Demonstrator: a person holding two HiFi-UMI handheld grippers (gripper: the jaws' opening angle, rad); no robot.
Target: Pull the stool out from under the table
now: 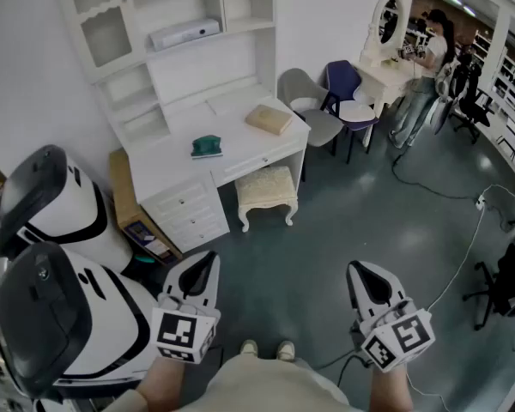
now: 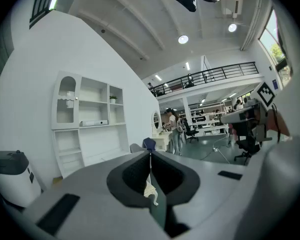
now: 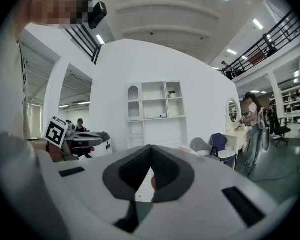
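Stool [image 1: 266, 192] seen half tucked under white bench [image 1: 240, 136], well apart from both grippers. Left gripper [image 1: 204, 269] and right gripper [image 1: 365, 277]: jaws closed, nothing gripped. Risks judged: cushioned edge missed unless jaws are opened; leg snagged on drawer unit [image 1: 189, 213] if pulled askew.

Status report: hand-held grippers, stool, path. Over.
Left hand-held gripper and right hand-held gripper both shut, empty, well short of the stool. Stool partly under the white desk, untouched. Nothing between; grey chair off to the right.
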